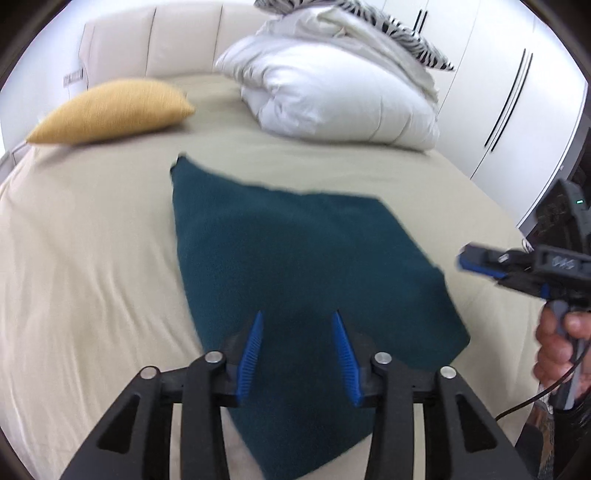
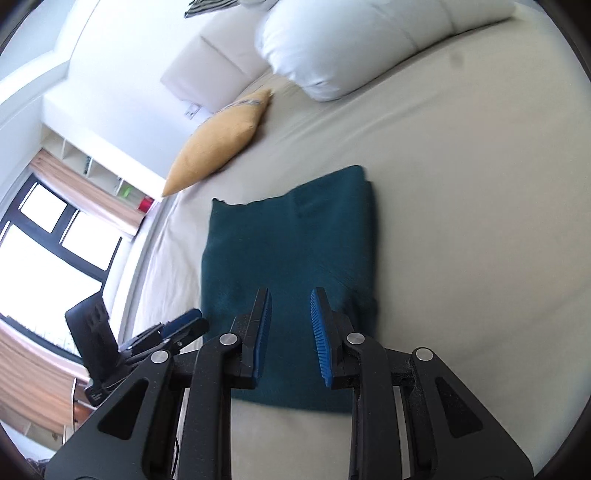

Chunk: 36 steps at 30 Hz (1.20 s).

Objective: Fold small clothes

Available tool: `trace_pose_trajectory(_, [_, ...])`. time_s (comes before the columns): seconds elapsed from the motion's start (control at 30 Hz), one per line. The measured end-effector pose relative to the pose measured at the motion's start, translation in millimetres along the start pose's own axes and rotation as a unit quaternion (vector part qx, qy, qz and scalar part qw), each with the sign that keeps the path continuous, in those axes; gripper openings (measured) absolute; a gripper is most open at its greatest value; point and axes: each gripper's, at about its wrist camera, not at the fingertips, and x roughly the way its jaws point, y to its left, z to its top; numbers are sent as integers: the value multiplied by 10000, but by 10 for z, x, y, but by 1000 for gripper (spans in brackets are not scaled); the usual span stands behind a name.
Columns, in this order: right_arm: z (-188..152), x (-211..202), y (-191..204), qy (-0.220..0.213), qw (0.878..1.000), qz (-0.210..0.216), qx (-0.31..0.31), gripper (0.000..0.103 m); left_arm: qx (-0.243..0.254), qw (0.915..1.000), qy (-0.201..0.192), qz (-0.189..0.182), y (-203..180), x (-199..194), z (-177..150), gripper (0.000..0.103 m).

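One dark teal, soft fleecy cloth (image 1: 310,273) lies flat on the beige bedsheet (image 1: 92,258), folded into a rough rectangle, toward the near edge of the bed about midway along it. Two black hand-held grippers with blue ribbed pads are in view. The left gripper (image 1: 298,317) hangs above the near part of the cloth with its fingers spread wide and nothing between them. The right gripper (image 2: 290,295) is also above the cloth's near end, its fingers parted moderately and empty; in the left wrist view it shows at the right edge, held by a bare hand (image 1: 561,350) with a thin dark cable trailing beneath.

One mustard-yellow fabric cushion (image 1: 110,110) rests near the far left corner of the bed, well apart from the cloth. One bundled white duvet (image 1: 343,96) sits at the far edge, with a single zebra-striped piece (image 1: 413,33) on top. Behind the bed stands a cream padded headboard (image 1: 159,40); white wardrobe doors (image 1: 517,92) with dark slim handles line one side, and a dark-framed window (image 2: 55,236) with striped curtains the other.
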Motion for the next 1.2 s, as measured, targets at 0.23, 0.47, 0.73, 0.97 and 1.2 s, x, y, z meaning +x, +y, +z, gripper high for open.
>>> trace_pose_trajectory(0.23, [-42,599,-473,344,9952,437,809,14,-87,9994,308,109,211,522,301,45])
trace_pose_trajectory(0.47, [4,271,-414,21,9984,106,563,16,-145,9993,348,-42,281,639,252,43])
trace_pose_trajectory(0.73, [510,591,-104,159,9998,75,137,19,-71,9991,409,-37,290,662,226,43])
trace_pose_trajectory(0.97, [725,1146,-263,447,9980,45,453,15,23,9992,393,6,274,685,190,43])
trace_pose_trajectory(1.2, [714,822,-403,-293,9961,-431,707,17,70,9994,349,20,264,681,162,43])
